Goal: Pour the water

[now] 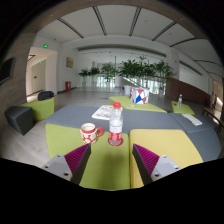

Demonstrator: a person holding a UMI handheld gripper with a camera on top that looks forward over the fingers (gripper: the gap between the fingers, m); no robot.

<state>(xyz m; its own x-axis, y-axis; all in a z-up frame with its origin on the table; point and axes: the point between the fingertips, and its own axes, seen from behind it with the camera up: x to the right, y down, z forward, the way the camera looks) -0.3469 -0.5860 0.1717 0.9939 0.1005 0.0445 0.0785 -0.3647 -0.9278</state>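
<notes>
Bottle: clear plastic water bottle with a red cap and a red-and-white label (116, 123); the liquid level cannot be read.
Bottle axis: long axis vertical, standing upright, cap pointing up.
Bottle location: on the grey-and-lime tabletop (160, 147), ahead of the fingers and roughly in line with the gap between them, not touching either.
Cup: small white cup with a red pattern (89, 132), upright, just beside the bottle on its left, mouth upward.
Gripper: two-finger gripper (111, 160), fingers spread wide, nothing between them.
Pads: magenta pads (146, 156) on the inner finger faces, both bare.
Background: white-and-red box (139, 96) further back on the table; potted green plants (130, 70) beyond.
</notes>
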